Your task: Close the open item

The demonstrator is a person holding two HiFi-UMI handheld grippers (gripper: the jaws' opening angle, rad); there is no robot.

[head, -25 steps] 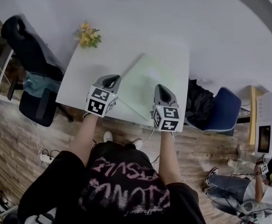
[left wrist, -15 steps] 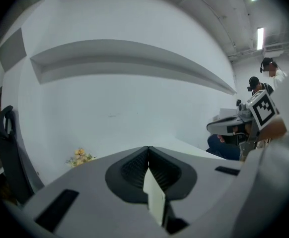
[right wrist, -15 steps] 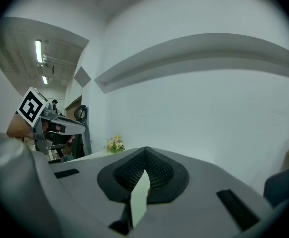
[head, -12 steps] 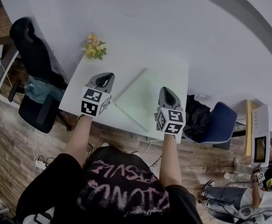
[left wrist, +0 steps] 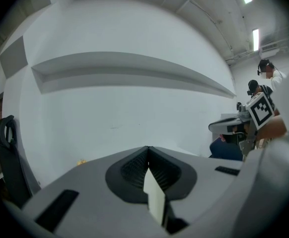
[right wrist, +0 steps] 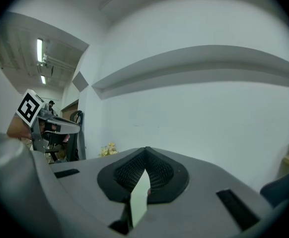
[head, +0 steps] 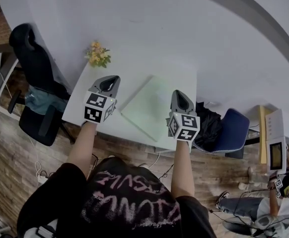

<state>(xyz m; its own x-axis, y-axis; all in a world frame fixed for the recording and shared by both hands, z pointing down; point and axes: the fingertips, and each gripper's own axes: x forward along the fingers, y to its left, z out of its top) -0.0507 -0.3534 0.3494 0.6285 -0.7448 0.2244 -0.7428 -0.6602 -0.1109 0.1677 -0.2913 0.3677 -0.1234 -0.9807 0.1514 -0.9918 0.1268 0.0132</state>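
A pale green flat item (head: 152,104) lies on the white table (head: 105,120), its left edge a thin raised line; I cannot tell whether it is open. My left gripper (head: 108,82) hovers over the table just left of the item, jaws shut and empty. My right gripper (head: 180,95) hovers at the item's right near corner, also shut and empty. In the left gripper view the left gripper (left wrist: 148,151) has its jaws meeting against the white wall. The right gripper view shows the right gripper (right wrist: 145,151) the same way. Neither gripper view shows the item.
A small bunch of yellow flowers (head: 98,53) stands at the table's far left corner. A black office chair (head: 33,58) is left of the table; a black bag (head: 207,117) and a blue chair (head: 235,125) are right of it. Another person (head: 278,207) sits at lower right.
Both grippers have drifted slightly apart, the left one leftwards and the right one rightwards. The head view has shifted a little. The item looks unmoved.
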